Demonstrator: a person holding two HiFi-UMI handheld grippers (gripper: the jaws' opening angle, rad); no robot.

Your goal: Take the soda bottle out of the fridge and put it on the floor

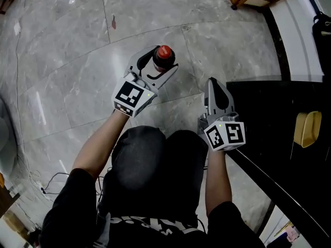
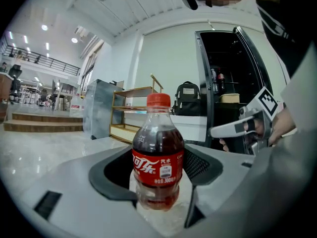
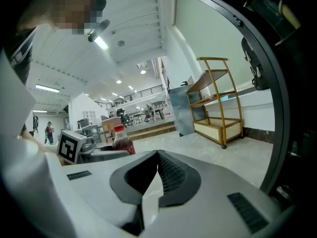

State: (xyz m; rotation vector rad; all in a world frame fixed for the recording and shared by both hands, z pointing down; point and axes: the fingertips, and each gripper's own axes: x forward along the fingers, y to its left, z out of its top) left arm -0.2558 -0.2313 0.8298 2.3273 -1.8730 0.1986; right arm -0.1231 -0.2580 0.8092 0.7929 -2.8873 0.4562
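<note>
The soda bottle (image 1: 164, 55), dark cola with a red cap and red label, stands upright between the jaws of my left gripper (image 1: 155, 65), which is shut on its lower body. In the left gripper view the bottle (image 2: 157, 155) fills the centre, held above the grey marble floor (image 1: 77, 61). My right gripper (image 1: 212, 82) is shut with nothing in it, just right of the bottle, beside the black fridge (image 1: 274, 112). In the right gripper view, its jaws meet at the centre (image 3: 157, 168) and the bottle (image 3: 122, 141) shows to the left.
The open fridge (image 2: 229, 90) stands to my right, its door edge (image 3: 278, 108) close by. A wooden shelf cart (image 3: 218, 105) and a black backpack (image 2: 187, 98) are farther off. The person's knees (image 1: 155, 159) are below the grippers.
</note>
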